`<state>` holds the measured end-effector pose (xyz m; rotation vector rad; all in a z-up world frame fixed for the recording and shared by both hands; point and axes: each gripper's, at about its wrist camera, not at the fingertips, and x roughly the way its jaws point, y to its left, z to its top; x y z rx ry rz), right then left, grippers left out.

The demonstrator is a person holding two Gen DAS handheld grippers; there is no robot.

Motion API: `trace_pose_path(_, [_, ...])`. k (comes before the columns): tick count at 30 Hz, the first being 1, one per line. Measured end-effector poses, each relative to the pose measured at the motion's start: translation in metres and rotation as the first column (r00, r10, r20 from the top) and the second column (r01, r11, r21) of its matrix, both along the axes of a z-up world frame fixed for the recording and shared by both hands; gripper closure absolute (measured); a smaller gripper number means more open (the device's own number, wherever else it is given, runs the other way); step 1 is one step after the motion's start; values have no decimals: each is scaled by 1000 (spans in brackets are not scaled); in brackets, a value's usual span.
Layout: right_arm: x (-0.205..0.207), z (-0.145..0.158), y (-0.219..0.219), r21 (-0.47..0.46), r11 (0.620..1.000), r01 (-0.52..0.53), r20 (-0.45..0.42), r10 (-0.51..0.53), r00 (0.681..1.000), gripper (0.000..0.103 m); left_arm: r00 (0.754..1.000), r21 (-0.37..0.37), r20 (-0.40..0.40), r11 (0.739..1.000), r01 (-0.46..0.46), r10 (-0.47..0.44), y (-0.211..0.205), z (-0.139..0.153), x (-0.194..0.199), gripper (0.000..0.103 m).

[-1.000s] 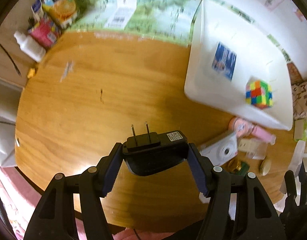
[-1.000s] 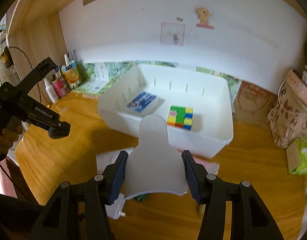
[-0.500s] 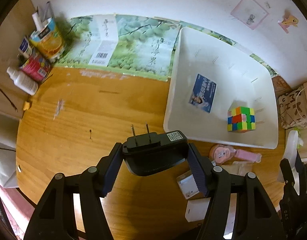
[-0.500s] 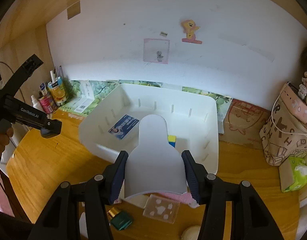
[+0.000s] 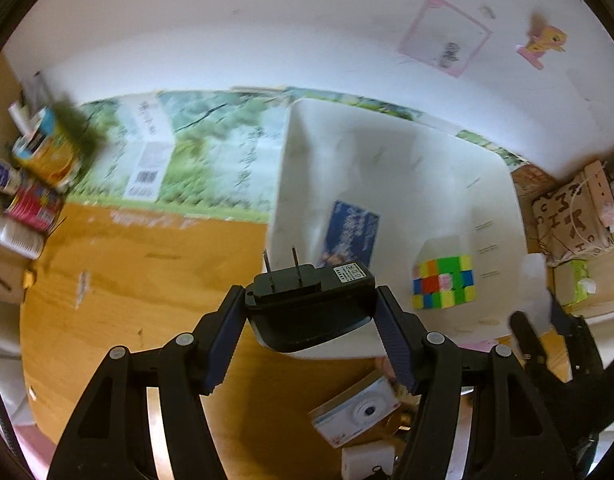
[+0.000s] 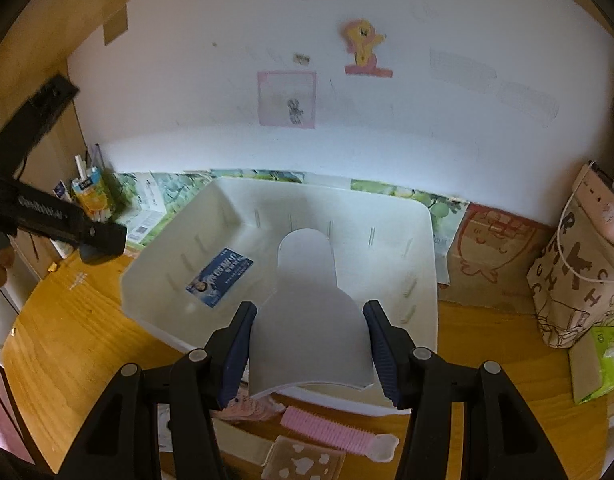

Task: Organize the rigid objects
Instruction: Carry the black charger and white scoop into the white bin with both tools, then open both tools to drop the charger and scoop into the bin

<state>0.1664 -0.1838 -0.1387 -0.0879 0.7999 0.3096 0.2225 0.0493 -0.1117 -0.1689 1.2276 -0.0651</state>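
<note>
Wooden desk (image 5: 119, 276) against a white wall; a white bin (image 6: 423, 280) is sitting at the back, already holding a colour cube (image 5: 443, 286) and a blue card (image 6: 219, 276). The left gripper (image 5: 311, 320) is clamping a black plug adapter (image 5: 307, 304) by its sides, prongs forward, pointing steeply down at the bin's near corner. The right gripper (image 6: 309, 340) is pinching a pale flat plastic piece (image 6: 307, 320), angling down over the near rim. Both likely lining up for drops.
</note>
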Motion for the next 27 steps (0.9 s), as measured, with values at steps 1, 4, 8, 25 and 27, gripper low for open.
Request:
trace_pose_path(1, [1, -2, -1, 0, 1000, 2, -2, -2, 1000, 48, 1000, -5, 6, 1000, 11, -11, -4, -1, 4, 35])
trace_pose_path(4, [6, -10, -2, 3, 1000, 2, -2, -2, 1000, 48, 998, -23, 38, 999, 43, -42, -14, -4, 10, 35])
trace_pose_path(8, [14, -20, -5, -3, 1000, 19, -11, -19, 1000, 48, 995, -40, 60, 995, 86, -84, -29, -12, 15, 35])
trace_pose_path(25, [26, -38, -11, -1, 997, 72, -58, -72, 996, 37, 988, -79, 95, 989, 127, -120, -46, -19, 21, 21])
trace_pose_path(27, [25, -36, -10, -6, 997, 72, -54, -72, 996, 33, 987, -80, 106, 988, 128, -119, -45, -16, 19, 20])
